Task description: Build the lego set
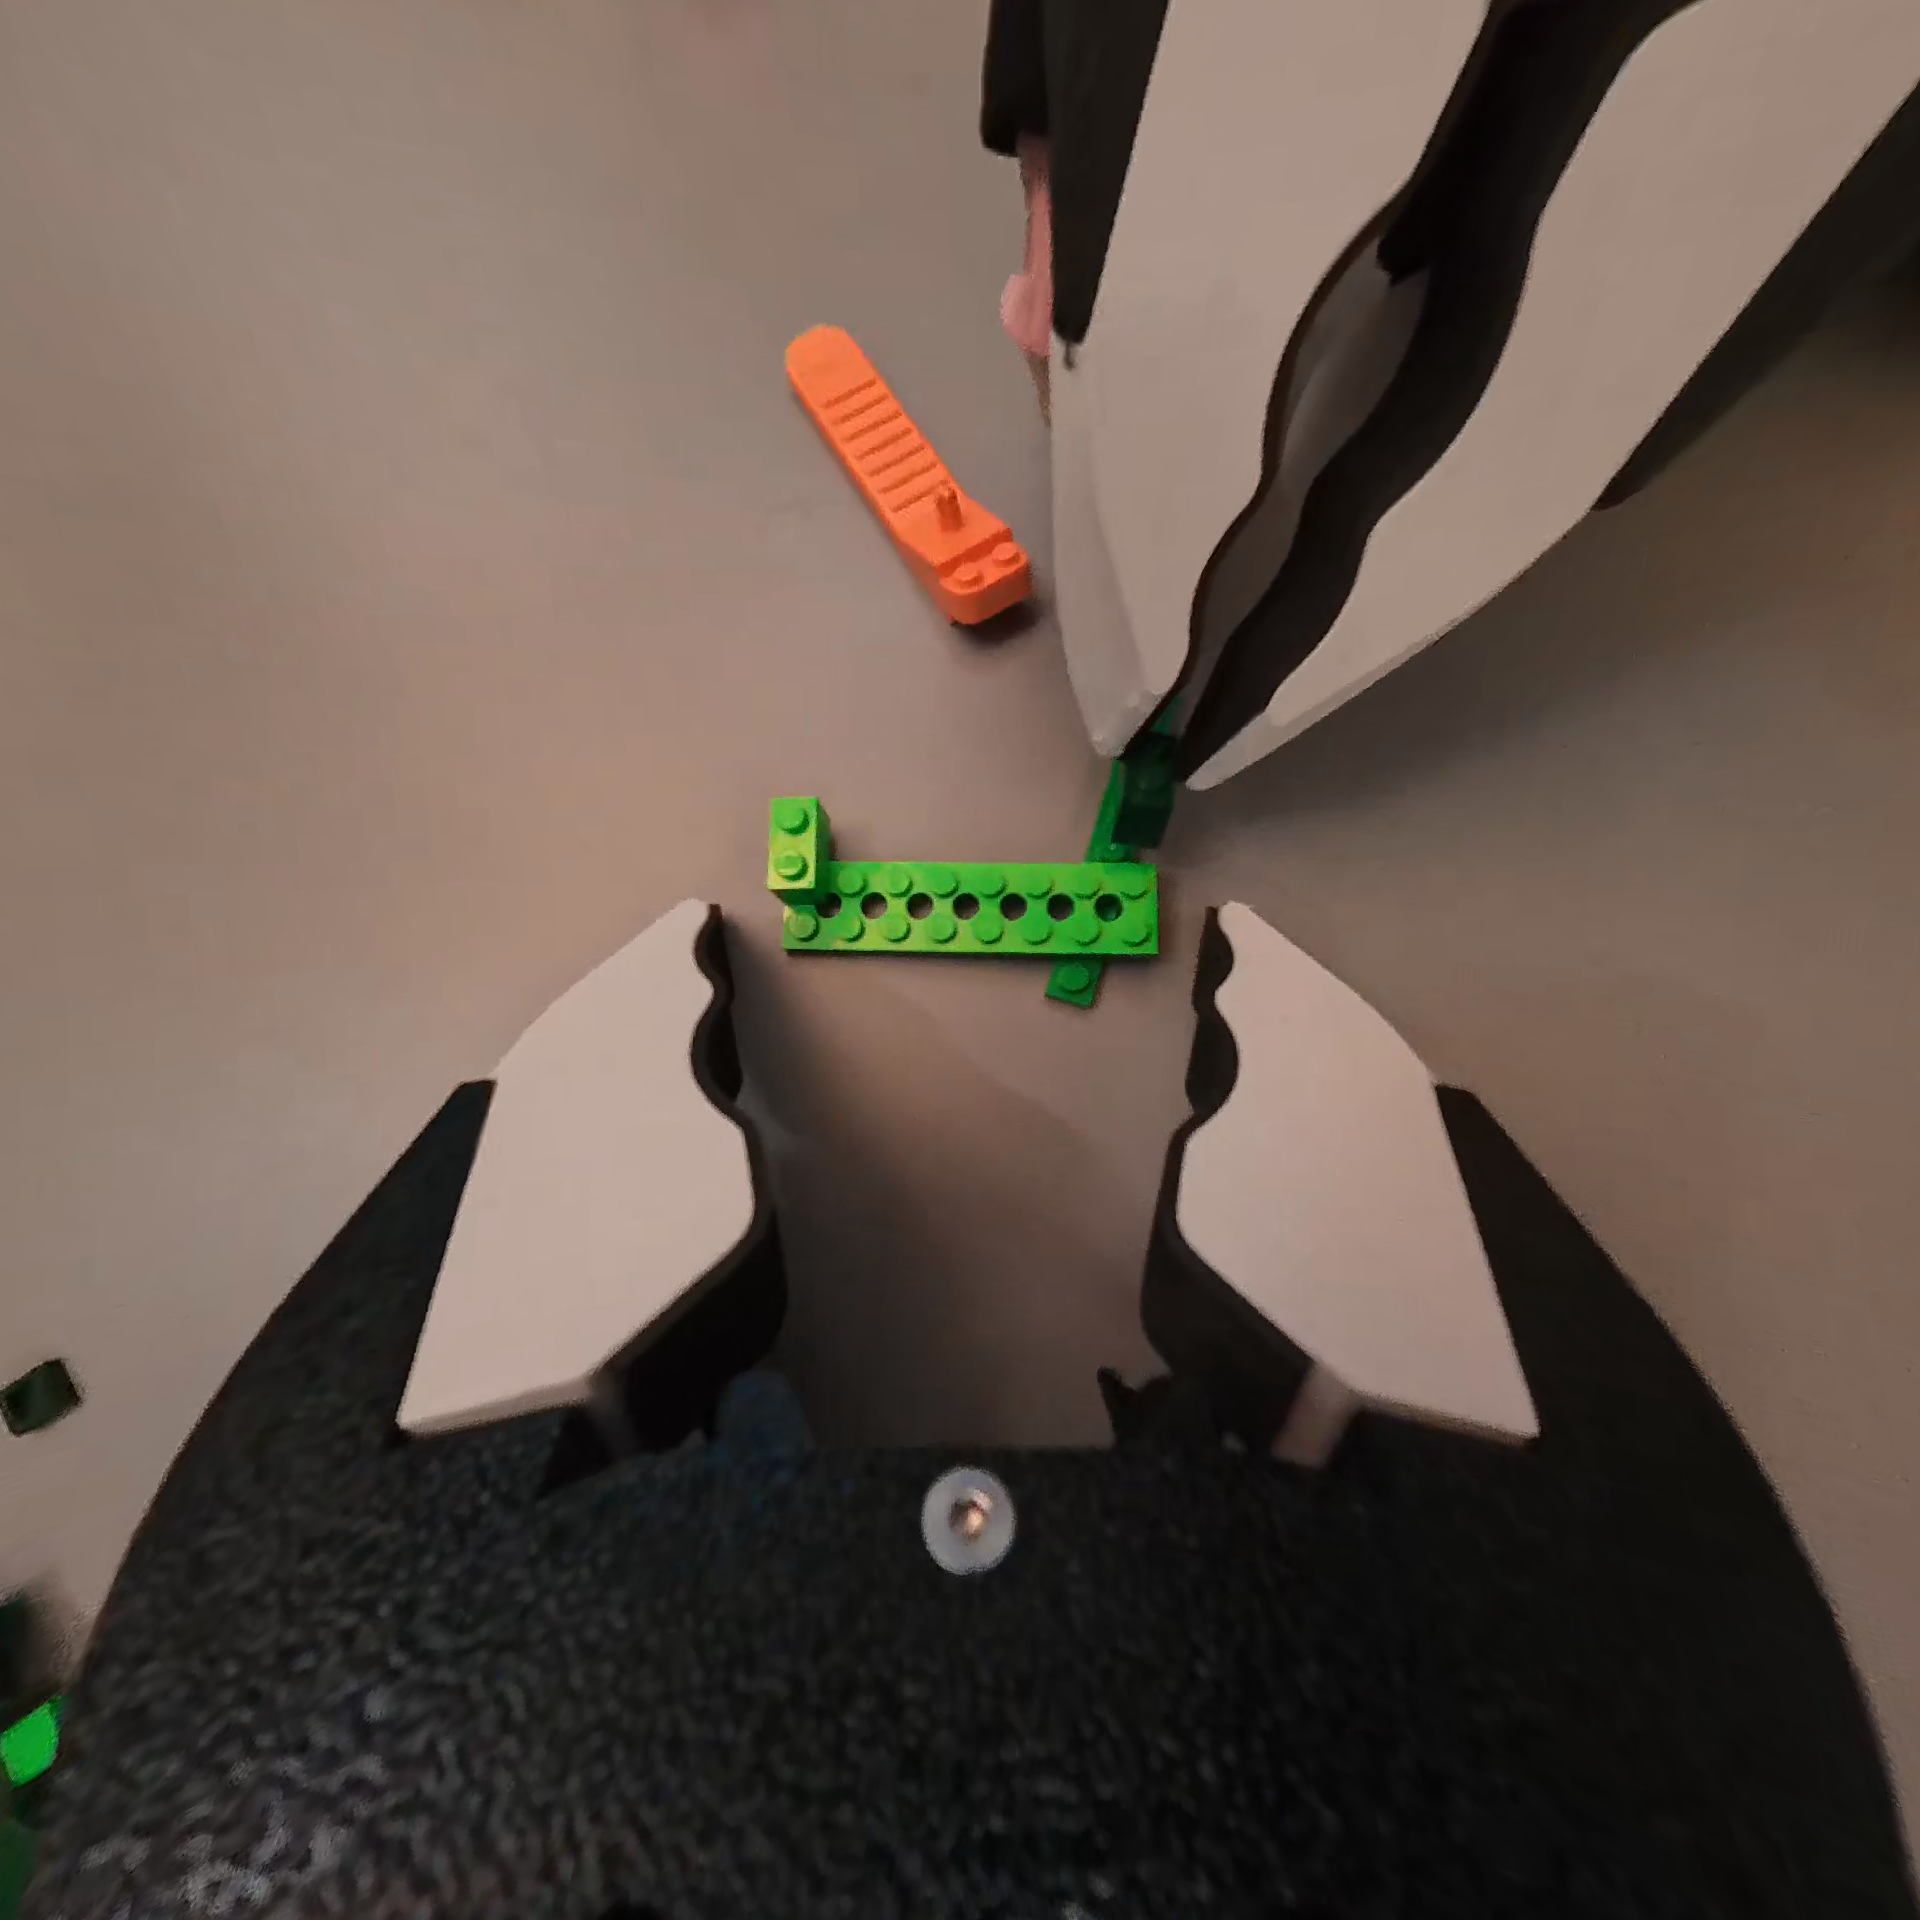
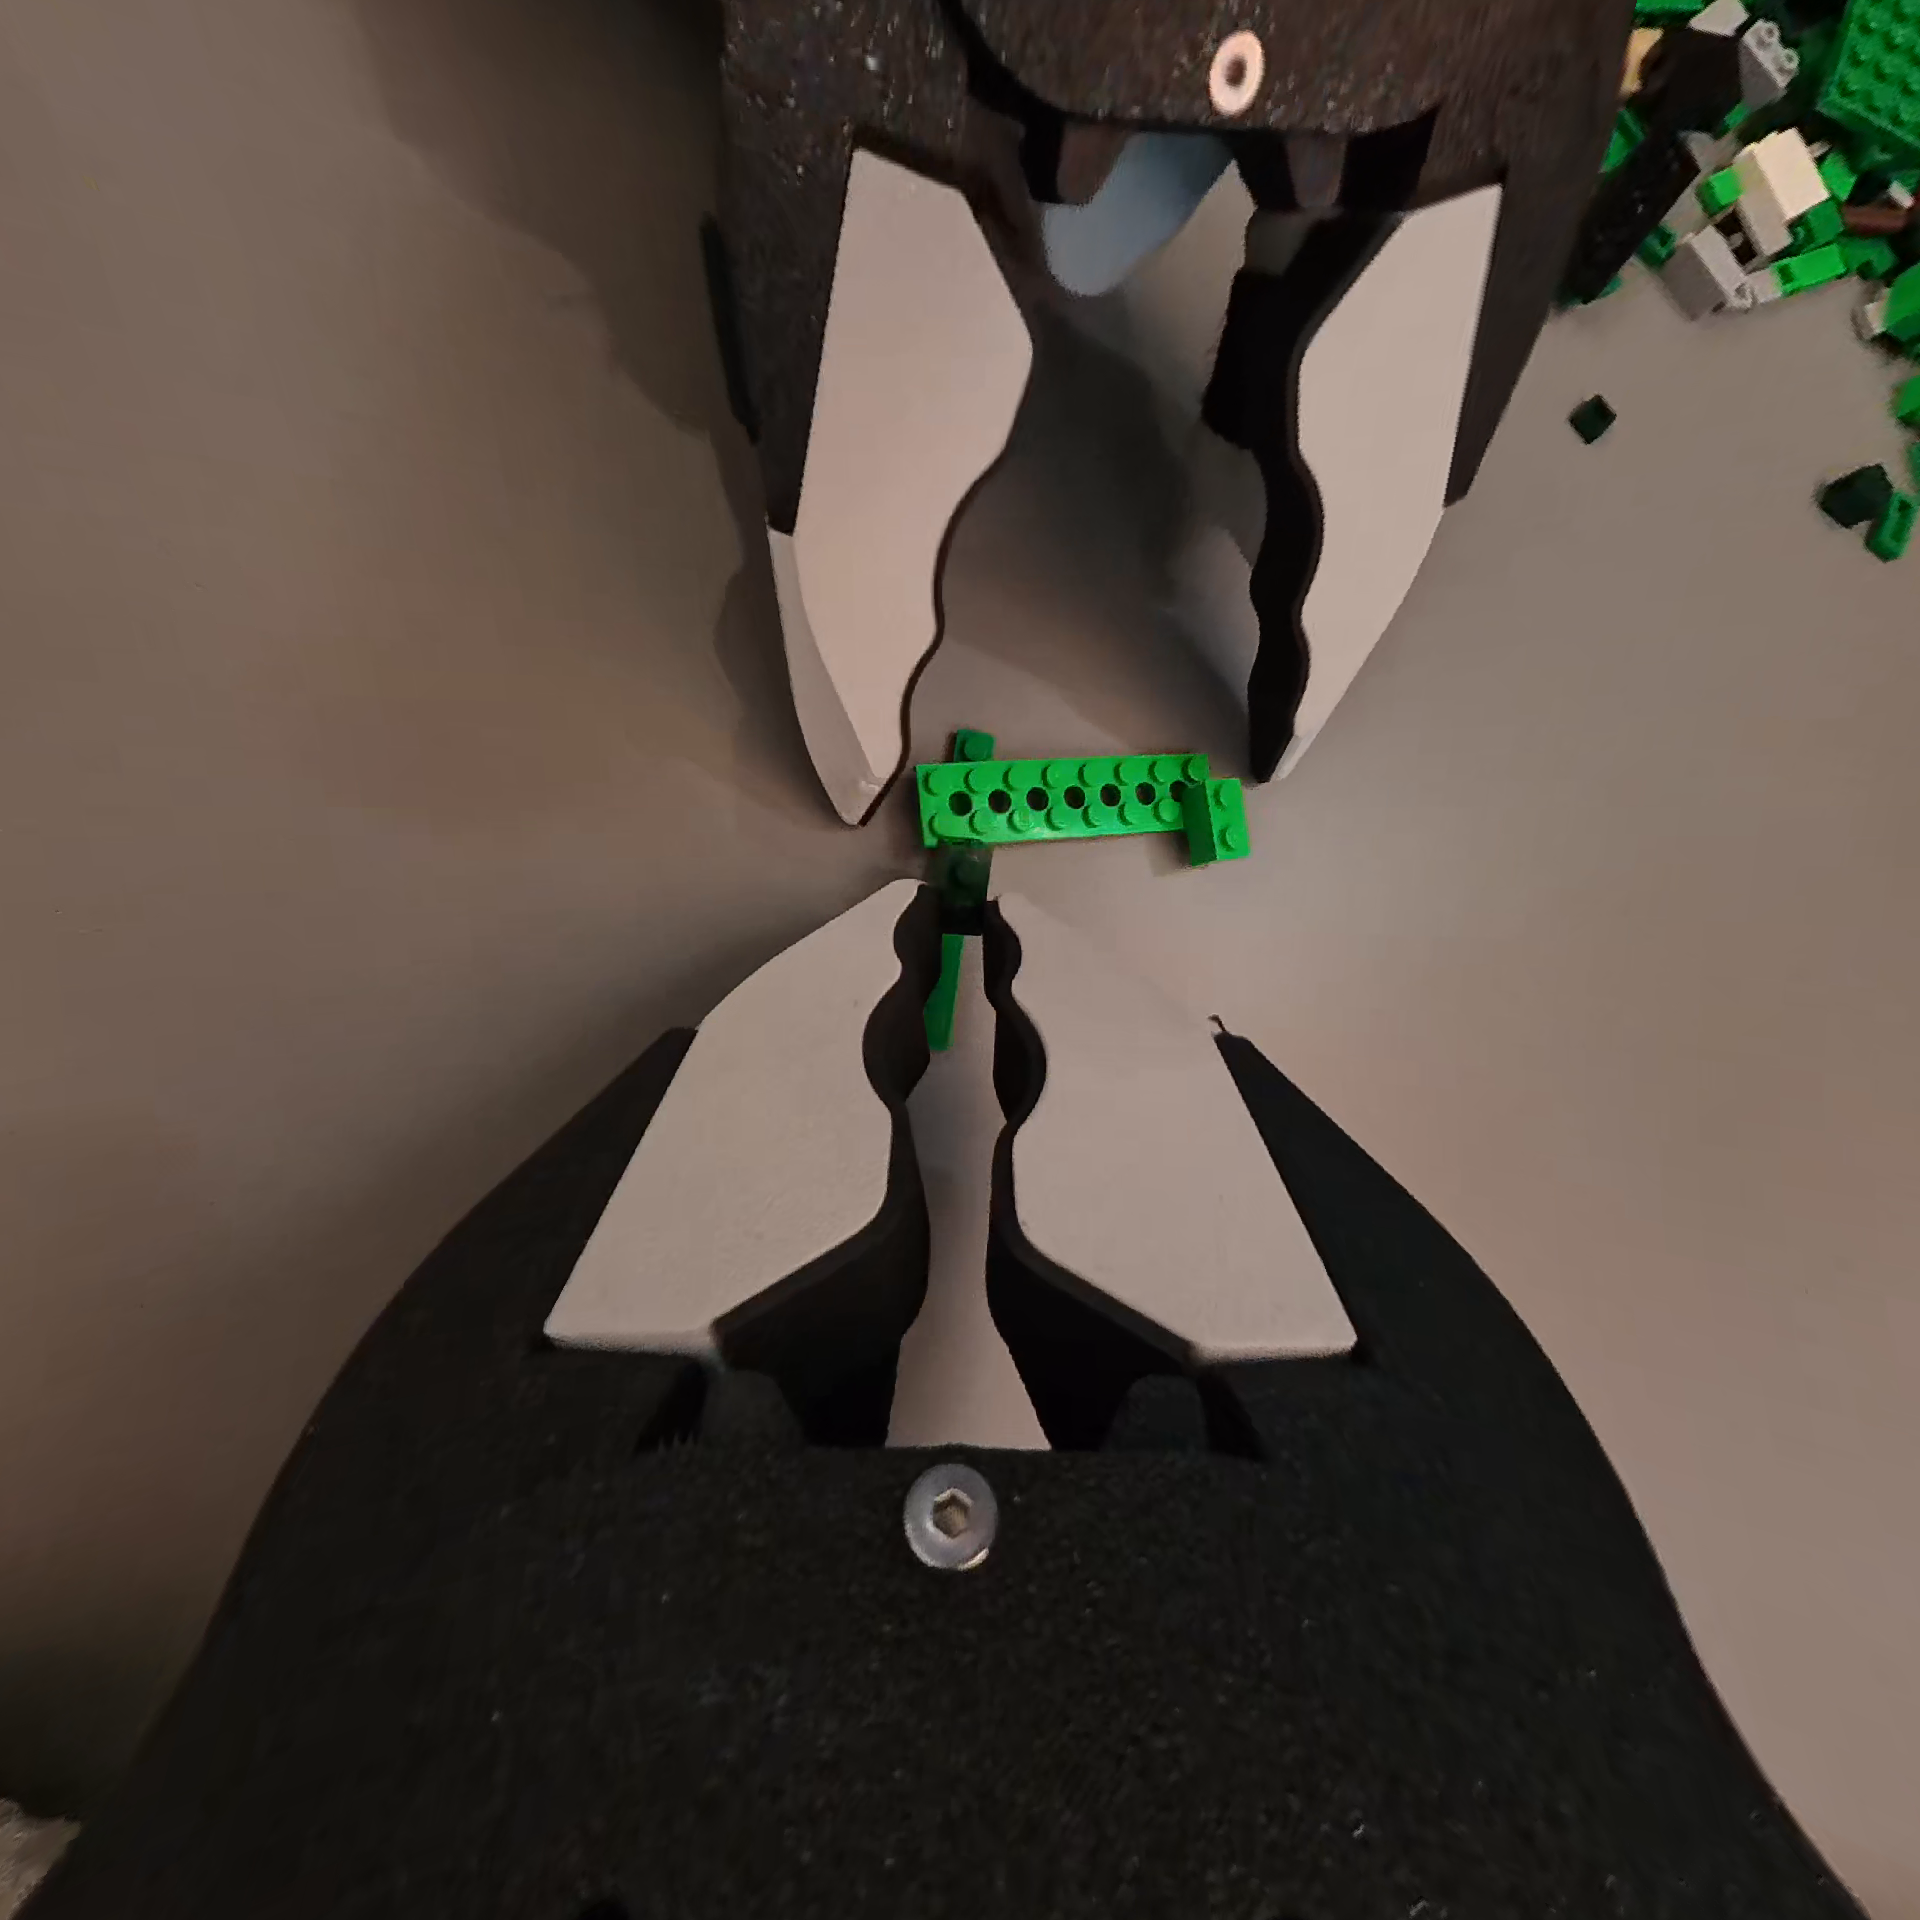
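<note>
A bright green holed plate (image 1: 971, 912) lies flat on the grey table, with a small lime brick (image 1: 796, 847) on its left end and a thin dark green plate (image 1: 1078, 975) crossing under its right end. My left gripper (image 1: 961, 914) is open, one finger on each side of the plate's ends. My right gripper (image 1: 1148, 753) comes in from the upper right and is shut on a dark green piece (image 1: 1143, 800) at that end. In the right wrist view my right gripper (image 2: 961, 894) pinches the dark green piece (image 2: 961, 878) beside the holed plate (image 2: 1065, 800); the left gripper (image 2: 1070, 779) straddles it.
An orange brick separator (image 1: 904, 478) lies on the table beyond the plate. A pile of loose green, grey and white bricks (image 2: 1766, 187) sits at the upper right of the right wrist view, with stray dark green bricks (image 2: 1860, 499) nearby. A dark green piece (image 1: 40, 1397) lies at my left. Both grippers' tips are close together, under 4 cm apart.
</note>
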A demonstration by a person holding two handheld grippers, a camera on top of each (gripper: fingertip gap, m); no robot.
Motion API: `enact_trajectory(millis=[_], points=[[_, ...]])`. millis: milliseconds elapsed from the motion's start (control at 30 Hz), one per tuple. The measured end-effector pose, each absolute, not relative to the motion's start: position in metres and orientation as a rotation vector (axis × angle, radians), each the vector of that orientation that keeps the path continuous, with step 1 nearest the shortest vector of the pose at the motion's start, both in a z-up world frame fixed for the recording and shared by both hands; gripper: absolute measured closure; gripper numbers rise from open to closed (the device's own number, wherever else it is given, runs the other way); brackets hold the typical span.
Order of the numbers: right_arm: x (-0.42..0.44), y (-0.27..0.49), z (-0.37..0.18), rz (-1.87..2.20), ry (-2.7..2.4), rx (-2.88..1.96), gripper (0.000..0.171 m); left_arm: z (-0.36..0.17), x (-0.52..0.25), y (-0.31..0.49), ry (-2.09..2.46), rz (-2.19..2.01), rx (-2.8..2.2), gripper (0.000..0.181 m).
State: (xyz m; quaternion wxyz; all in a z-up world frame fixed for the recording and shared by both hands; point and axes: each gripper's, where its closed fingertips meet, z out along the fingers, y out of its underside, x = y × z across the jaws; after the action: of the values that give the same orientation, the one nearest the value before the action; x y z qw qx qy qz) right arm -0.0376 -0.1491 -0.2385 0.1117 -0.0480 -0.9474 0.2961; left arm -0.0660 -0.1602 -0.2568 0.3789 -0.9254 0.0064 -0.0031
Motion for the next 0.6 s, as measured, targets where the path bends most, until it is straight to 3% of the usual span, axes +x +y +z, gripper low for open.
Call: enact_trajectory(millis=[133, 367, 600], points=[[-0.0382, -0.1518, -0.2379, 0.846, -2.81, -0.13, 0.164, -0.2558, -0.0674, -0.1616, 0.053, -0.021, -2.376, 0.109], [-0.037, -0.1526, -0.2389, 0.822, -2.827, -0.124, 0.164, -0.2562, -0.0641, -0.162, 0.096, -0.04, -2.374, 0.102], [-0.0373, -0.1534, -0.2433, 0.817, -2.827, -0.128, 0.164, -0.2559, -0.0649, -0.1608, 0.061, -0.025, -2.376, 0.107]])
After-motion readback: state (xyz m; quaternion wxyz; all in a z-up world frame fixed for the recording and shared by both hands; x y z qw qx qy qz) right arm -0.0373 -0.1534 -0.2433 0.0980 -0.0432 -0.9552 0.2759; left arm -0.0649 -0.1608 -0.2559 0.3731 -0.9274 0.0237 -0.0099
